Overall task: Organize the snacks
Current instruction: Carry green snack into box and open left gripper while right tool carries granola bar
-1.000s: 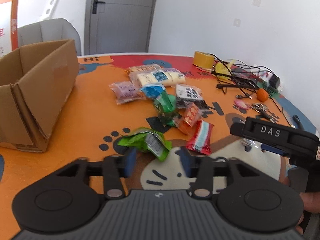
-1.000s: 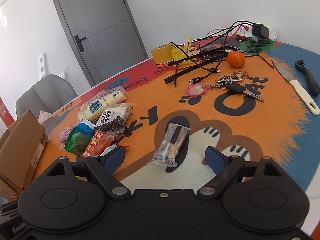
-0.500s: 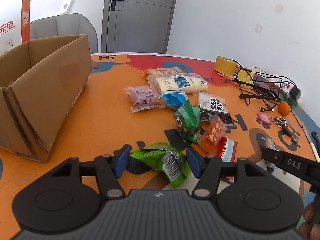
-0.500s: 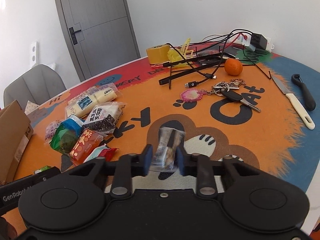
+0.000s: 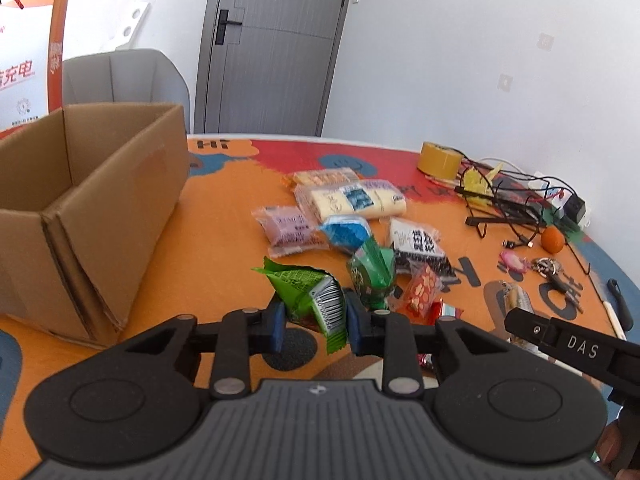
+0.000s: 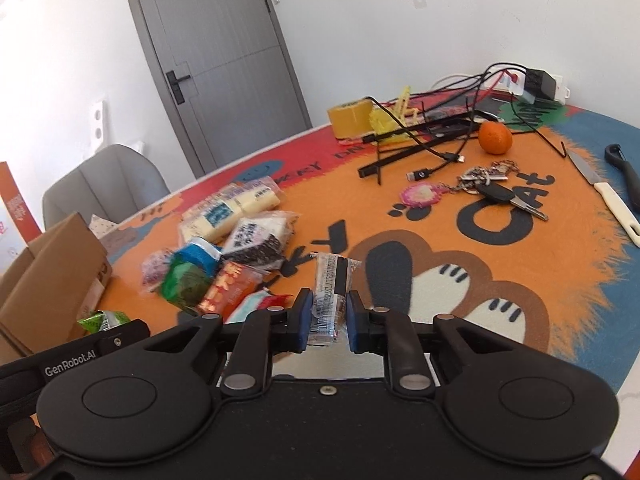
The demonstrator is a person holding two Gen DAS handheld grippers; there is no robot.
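A green snack packet (image 5: 310, 294) with a barcode sits between the blue pads of my left gripper (image 5: 315, 326), whose jaws are closing and press on both its sides. My right gripper (image 6: 328, 318) is shut on a clear-wrapped snack bar (image 6: 334, 276), which sticks up above the pads. Several other snack packets (image 5: 352, 200) lie in a pile mid-table, also seen as a snack pile (image 6: 236, 236) to the left in the right wrist view. An open cardboard box (image 5: 100, 200) stands at the left. The right gripper's body (image 5: 568, 346) shows low at the right in the left wrist view.
On the round orange cat mat (image 6: 500, 280) lie a tape roll (image 5: 438, 158), tangled cables (image 6: 440, 128), an orange (image 6: 495, 138), keys (image 6: 492, 190) and a white-handled knife (image 6: 608, 200). A grey chair (image 5: 128, 76) and an orange paper bag (image 5: 28, 56) stand behind the box.
Both grippers have closed: the right one onto the clear snack bar, which now stands up between its pads, the left one around the green packet, now raised off the mat.
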